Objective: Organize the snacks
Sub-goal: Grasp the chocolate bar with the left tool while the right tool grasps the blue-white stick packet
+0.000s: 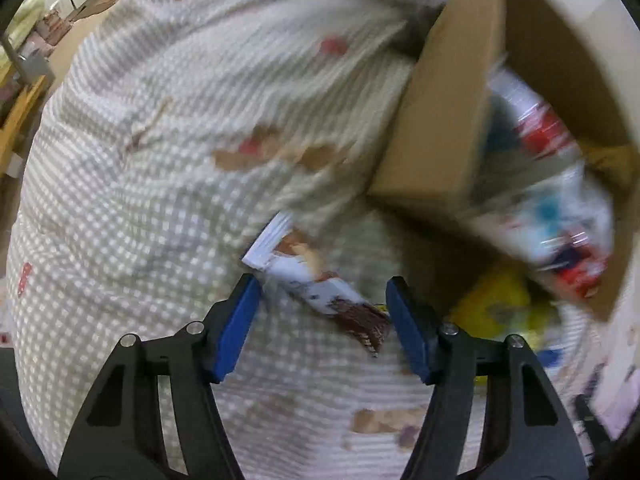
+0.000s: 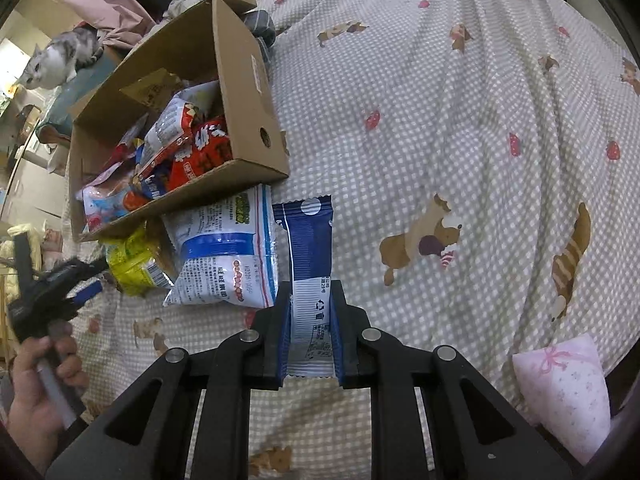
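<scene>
My right gripper is shut on a blue and white snack packet and holds it over the checked bedspread, just right of a cardboard box that holds several snack bags. A white and blue snack bag and a yellow bag lie outside the box's near edge. In the blurred left wrist view, my left gripper is open, its fingers on either side of a white and brown snack packet on the bedspread, with the box at upper right. The left gripper also shows in the right wrist view.
A grey and white cat sits behind the box at the upper left. A pink pouch lies at the lower right. A dark rolled cloth lies behind the box. Bare bedspread stretches to the right.
</scene>
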`<state>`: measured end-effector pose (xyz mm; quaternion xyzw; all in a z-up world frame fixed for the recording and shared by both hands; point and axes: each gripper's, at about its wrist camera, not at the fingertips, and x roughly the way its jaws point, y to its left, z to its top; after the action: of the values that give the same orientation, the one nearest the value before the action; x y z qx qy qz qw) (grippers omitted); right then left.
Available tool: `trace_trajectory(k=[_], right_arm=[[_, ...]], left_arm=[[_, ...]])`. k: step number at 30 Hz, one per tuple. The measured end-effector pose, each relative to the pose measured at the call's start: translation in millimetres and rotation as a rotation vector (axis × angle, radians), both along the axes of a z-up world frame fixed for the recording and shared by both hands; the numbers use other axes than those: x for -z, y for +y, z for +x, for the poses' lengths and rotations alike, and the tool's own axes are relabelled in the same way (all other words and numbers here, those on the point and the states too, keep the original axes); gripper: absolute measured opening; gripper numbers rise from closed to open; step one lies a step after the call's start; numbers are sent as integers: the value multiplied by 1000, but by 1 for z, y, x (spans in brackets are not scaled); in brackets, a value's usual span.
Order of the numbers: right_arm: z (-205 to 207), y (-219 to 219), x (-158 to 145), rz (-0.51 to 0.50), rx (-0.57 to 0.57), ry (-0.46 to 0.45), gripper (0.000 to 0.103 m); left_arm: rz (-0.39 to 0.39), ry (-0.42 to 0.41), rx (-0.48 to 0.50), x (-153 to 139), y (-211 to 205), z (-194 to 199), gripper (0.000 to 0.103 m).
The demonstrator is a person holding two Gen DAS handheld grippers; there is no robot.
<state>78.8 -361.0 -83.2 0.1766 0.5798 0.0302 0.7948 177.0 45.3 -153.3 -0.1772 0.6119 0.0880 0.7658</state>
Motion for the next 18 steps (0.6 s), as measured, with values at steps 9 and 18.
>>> trace_trajectory(k=[9,18], right_arm=[[7,2,-3,20,-11,-14,18],[8,18,-15,56,-35,-43,18]], left_arm=[[122,29,29,-3,22,-24,14],[231,-36,58,-44,36,-44,13]])
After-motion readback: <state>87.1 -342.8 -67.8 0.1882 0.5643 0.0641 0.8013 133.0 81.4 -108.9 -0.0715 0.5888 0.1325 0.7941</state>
